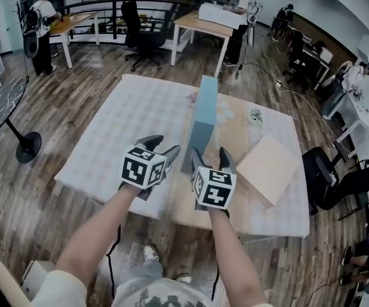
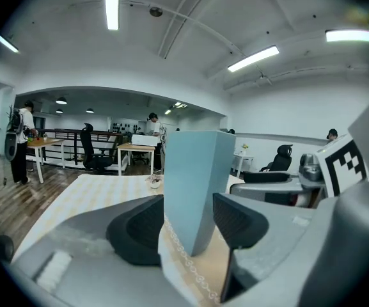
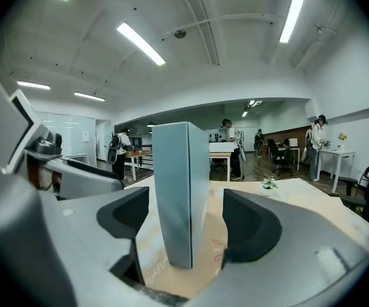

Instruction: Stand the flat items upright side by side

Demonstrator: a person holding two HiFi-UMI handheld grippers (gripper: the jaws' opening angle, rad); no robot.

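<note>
A tall light-blue flat box (image 1: 203,114) stands upright on its edge in the middle of the table. Both grippers are at its near end. My left gripper (image 1: 160,146) is open; in the left gripper view the box (image 2: 194,184) rises in the gap between the dark pads (image 2: 139,229), which do not press on it. My right gripper (image 1: 210,155) is open too, and the box (image 3: 181,184) stands free between its pads (image 3: 248,219). A tan flat box (image 1: 267,168) lies flat on the table to the right.
The table has a white patterned cloth (image 1: 126,126) with a beige mat (image 1: 235,133) under the boxes. A small plant-like ornament (image 1: 256,115) lies at the back right. Office chairs, desks, a standing fan (image 1: 5,117) and people surround the table.
</note>
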